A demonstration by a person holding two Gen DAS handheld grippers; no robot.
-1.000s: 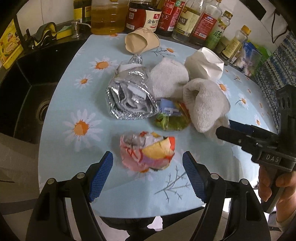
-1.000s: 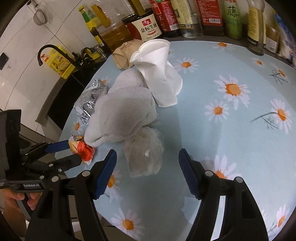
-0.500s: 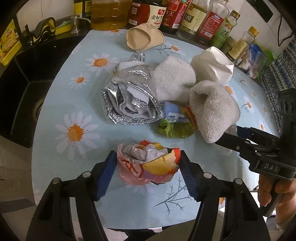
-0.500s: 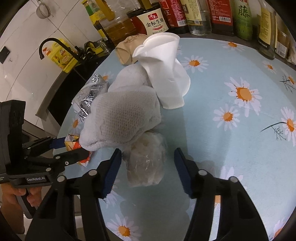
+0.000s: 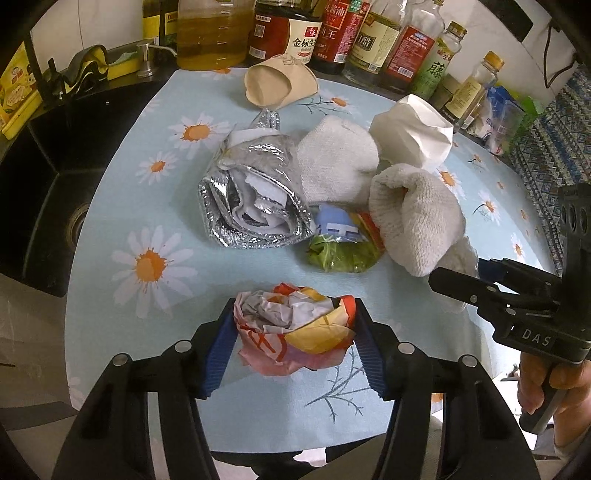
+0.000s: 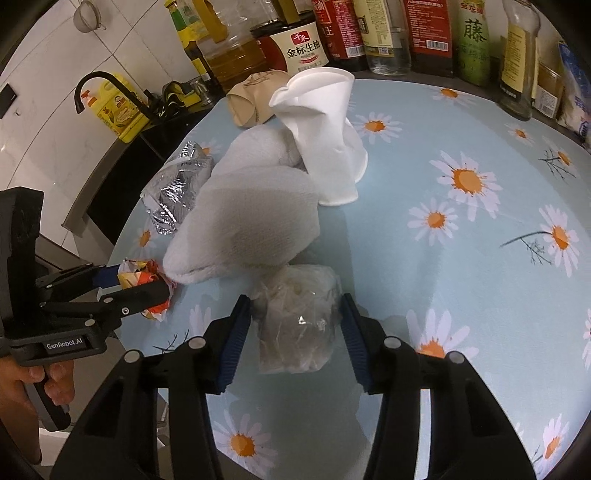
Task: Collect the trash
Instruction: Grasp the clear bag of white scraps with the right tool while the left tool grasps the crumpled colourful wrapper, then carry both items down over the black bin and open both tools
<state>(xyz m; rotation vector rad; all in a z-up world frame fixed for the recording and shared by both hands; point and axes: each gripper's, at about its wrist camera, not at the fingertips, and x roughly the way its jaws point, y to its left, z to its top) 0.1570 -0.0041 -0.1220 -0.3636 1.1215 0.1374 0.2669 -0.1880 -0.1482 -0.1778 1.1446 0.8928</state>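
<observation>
My left gripper [image 5: 293, 339] is shut on a crumpled red-and-yellow wrapper [image 5: 295, 328] near the table's front edge; it also shows in the right wrist view [image 6: 142, 284]. My right gripper [image 6: 295, 328] has its blue pads [image 6: 236, 336] touching both sides of a clear plastic bag [image 6: 295, 321] on the table. Other trash lies behind: a silver foil bag [image 5: 251, 199], a green packet [image 5: 343, 254], a crushed white paper cup [image 5: 413, 136] and a tan paper cup [image 5: 280, 83].
Two white towels [image 5: 413, 218] lie among the trash on the daisy tablecloth [image 5: 147, 229]. Bottles of oil and sauce [image 5: 295, 33] line the back edge. A black sink [image 5: 40, 184] lies to the left.
My left gripper moved forward and closed on the crumpled wrapper. My right gripper moved forward and narrowed around the clear plastic bag.
</observation>
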